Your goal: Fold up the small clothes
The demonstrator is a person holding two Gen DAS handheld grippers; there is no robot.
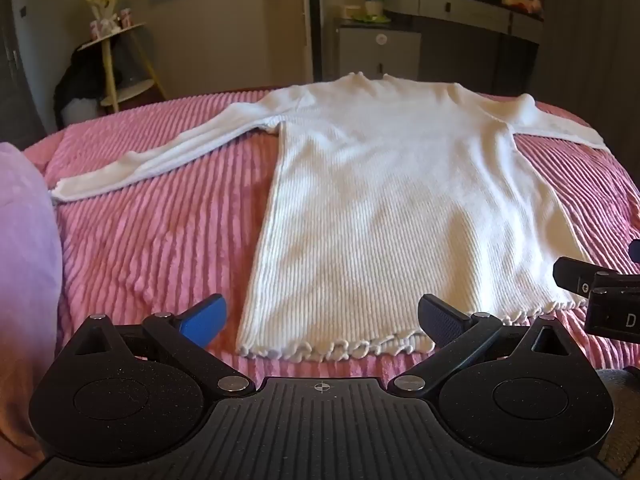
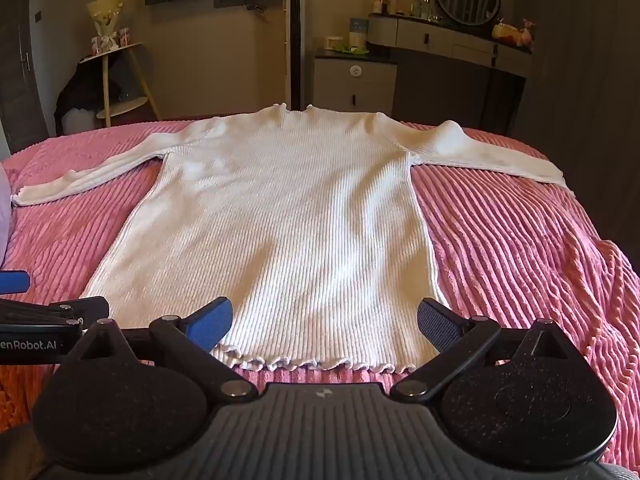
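Observation:
A white ribbed long-sleeved sweater (image 1: 400,208) (image 2: 288,224) lies flat on the pink bed, collar at the far end, both sleeves spread out sideways, frilled hem nearest me. My left gripper (image 1: 322,318) hangs open just short of the hem's left half, nothing between its blue pads. My right gripper (image 2: 324,322) is open too, over the hem's middle and right part, and holds nothing. Each gripper shows at the edge of the other's view: the right gripper (image 1: 600,296) and the left gripper (image 2: 48,320).
A pink ribbed bedspread (image 1: 152,224) (image 2: 520,248) covers the bed. A lilac pillow (image 1: 24,264) sits at the left. Beyond the bed stand a yellow-legged side table (image 2: 116,80), a grey cabinet (image 2: 354,84) and a dresser (image 2: 460,52) with a round mirror.

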